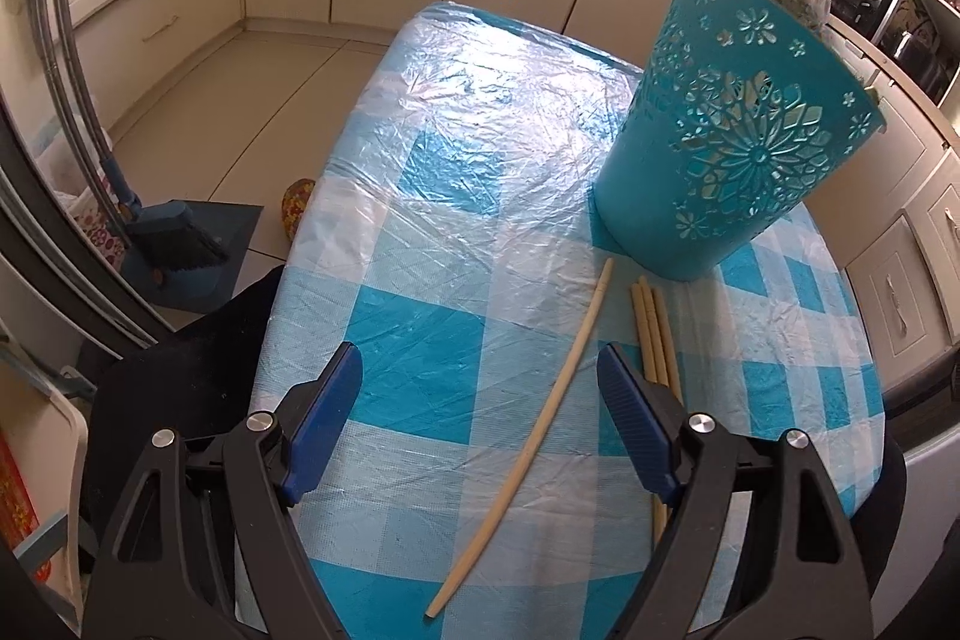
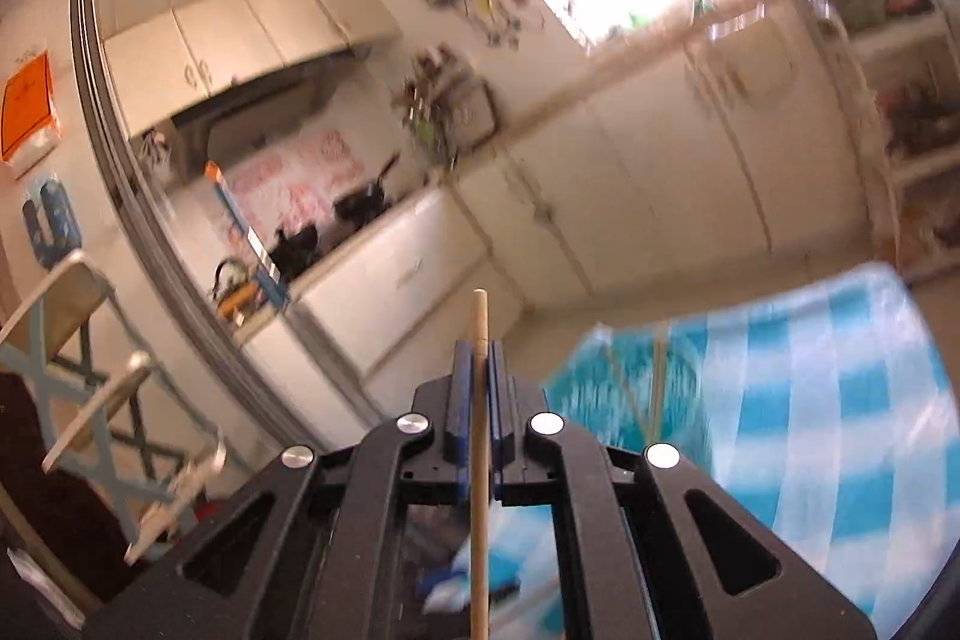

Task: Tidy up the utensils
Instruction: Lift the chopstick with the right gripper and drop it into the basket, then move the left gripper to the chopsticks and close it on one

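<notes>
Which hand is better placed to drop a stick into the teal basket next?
Probably right: its hand-held gripper already clamps a wooden stick. The left hand-held gripper is open over sticks lying before the teal basket.

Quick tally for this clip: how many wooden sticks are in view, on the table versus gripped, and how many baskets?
Wooden sticks lying on the table: 4, one curved stick and a bundle of three
Wooden stick held in the right gripper: 1
Teal cut-out basket: 1
Total: 6
</notes>
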